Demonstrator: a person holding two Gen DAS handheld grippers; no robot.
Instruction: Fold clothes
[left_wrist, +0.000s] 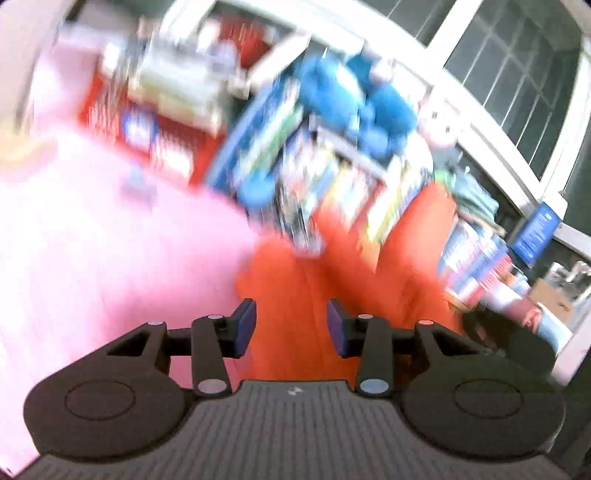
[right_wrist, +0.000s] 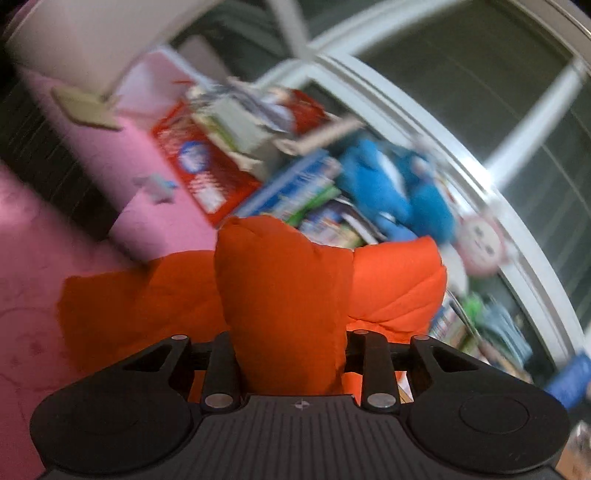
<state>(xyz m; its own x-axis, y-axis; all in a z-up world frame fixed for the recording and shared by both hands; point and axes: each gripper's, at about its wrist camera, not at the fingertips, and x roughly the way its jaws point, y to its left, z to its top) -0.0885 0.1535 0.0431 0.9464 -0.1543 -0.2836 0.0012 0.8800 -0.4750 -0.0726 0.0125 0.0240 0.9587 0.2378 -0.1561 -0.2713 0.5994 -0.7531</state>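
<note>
**Orange garment bunched in the right jaws, left jaws free**

The right gripper (right_wrist: 291, 354) is clamped on a thick, puckered wad of the orange garment (right_wrist: 284, 288); its matte woven cloth rises above the jaws and trails left onto the pink surface (right_wrist: 33, 258). The left gripper (left_wrist: 291, 325) stands narrowly parted, pads bare, with orange cloth lying beyond. With only one hold, the soft cloth could sag and fold crookedly, or the bunch could slip out.

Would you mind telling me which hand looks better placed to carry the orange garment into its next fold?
The right, probably. The right gripper has a bunch of the orange garment between its fingers, seemingly gripped. The left gripper has its fingers apart, with the cloth only lying beyond them, so it would first need to grasp.
</note>
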